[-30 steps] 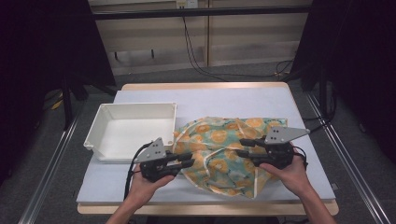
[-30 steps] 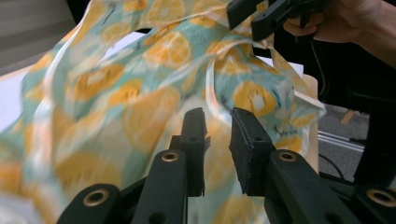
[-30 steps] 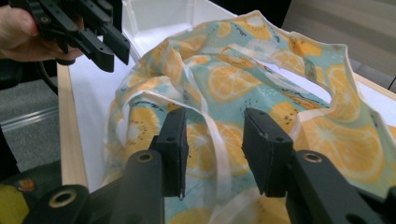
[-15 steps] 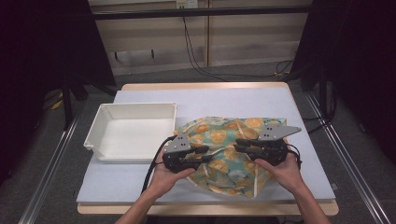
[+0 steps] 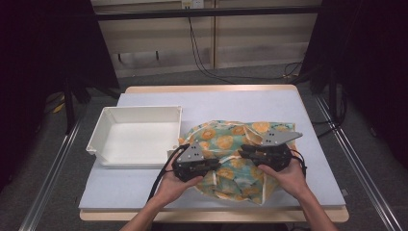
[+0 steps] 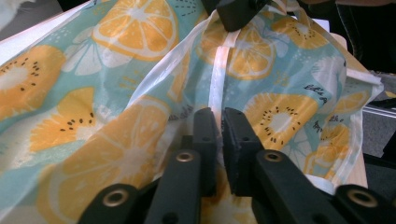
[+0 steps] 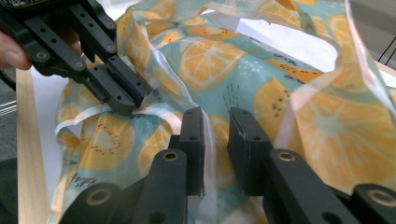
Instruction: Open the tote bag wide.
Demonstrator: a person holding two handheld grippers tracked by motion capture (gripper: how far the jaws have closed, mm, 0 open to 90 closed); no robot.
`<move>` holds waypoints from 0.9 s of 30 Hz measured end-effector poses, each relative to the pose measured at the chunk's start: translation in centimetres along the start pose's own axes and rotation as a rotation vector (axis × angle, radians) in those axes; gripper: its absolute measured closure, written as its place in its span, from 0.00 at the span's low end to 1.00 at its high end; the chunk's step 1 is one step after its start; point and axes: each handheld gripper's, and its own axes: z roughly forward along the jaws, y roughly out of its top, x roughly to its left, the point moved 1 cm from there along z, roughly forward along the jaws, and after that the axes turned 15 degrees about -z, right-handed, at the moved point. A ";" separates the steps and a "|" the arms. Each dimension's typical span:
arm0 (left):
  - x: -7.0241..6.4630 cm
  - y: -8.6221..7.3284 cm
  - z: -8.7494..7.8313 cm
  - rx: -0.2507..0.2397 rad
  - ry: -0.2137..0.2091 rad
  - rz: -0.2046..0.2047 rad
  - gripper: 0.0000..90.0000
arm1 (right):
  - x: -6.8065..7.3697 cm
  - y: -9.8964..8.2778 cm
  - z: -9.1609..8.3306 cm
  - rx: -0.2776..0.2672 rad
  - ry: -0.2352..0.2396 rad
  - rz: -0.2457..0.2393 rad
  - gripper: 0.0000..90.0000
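A crumpled teal cloth printed with orange slices (image 5: 226, 137) lies on the table at front centre right. My left gripper (image 5: 216, 165) is at its near left side, and in the left gripper view this gripper (image 6: 219, 123) is shut on a pale strip of the cloth (image 6: 217, 79). My right gripper (image 5: 243, 151) faces it from the right, a short gap away. In the right gripper view its jaws (image 7: 215, 126) stand a little apart with a thin cloth edge (image 7: 208, 140) between them. The left gripper (image 7: 123, 95) shows there pinching the cloth.
A white tray (image 5: 144, 109) with nothing in it stands left of the cloth, close to my left hand. The pale mat (image 5: 216, 103) covers the table, with bare room behind the cloth. A wooden table edge (image 5: 96, 215) runs along the front.
Both grippers have moved inward over the cloth toward each other. The left one came farthest, from the cloth's left edge, and now pinches a strip.
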 end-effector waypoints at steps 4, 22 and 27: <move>-0.2 0.1 -0.2 -0.001 -0.026 -0.012 1.00 | 0.0 0.0 0.2 0.011 -0.004 -0.012 0.77; -0.5 1.6 -0.4 -0.069 -0.066 -0.037 0.80 | -1.7 0.9 -1.0 -0.019 -0.035 0.049 1.00; -0.4 2.9 -0.1 -0.080 -0.040 -0.030 0.70 | -3.1 1.7 -1.4 -0.050 -0.039 0.068 1.00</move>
